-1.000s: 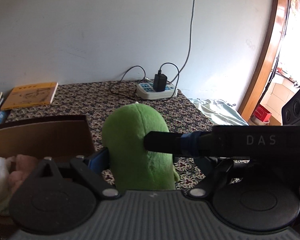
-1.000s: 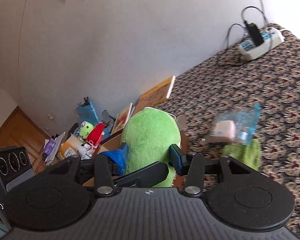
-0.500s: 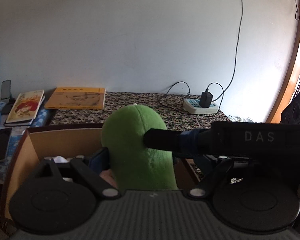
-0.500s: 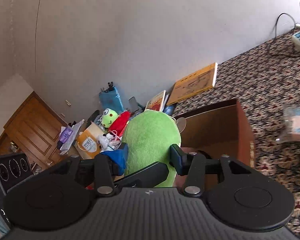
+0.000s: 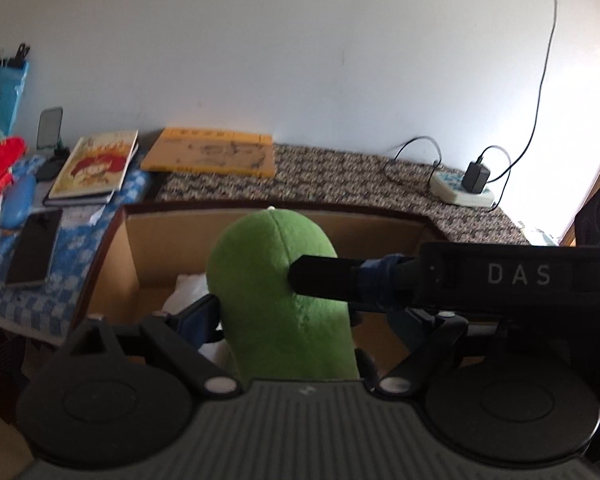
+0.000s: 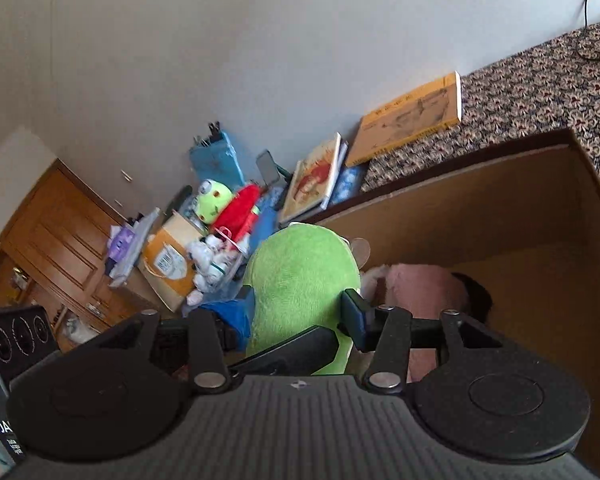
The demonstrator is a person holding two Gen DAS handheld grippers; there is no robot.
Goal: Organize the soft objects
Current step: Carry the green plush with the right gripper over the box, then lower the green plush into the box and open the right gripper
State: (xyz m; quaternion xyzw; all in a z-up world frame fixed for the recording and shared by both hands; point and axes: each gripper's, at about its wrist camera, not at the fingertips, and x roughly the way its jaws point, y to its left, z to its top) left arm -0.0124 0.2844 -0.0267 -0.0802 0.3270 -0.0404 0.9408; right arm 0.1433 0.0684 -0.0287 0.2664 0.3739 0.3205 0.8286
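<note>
A green plush toy hangs over the open cardboard box. My right gripper is shut on it, a pad pressing each side. One right finger reaches in from the right in the left wrist view and presses the toy's flank. My left gripper stands wide open around the toy. Its left pad touches the plush, while the right pad stands apart, partly hidden. A pink plush and something white lie in the box.
Left of the box lie a phone, a picture book and a yellow book. A power strip sits at the back right. More toys and a paper bag crowd the far left, by a wooden door.
Both grippers have carried the green plush leftward from above the patterned cloth to above the box. The box's inside and the pink plush have come into view.
</note>
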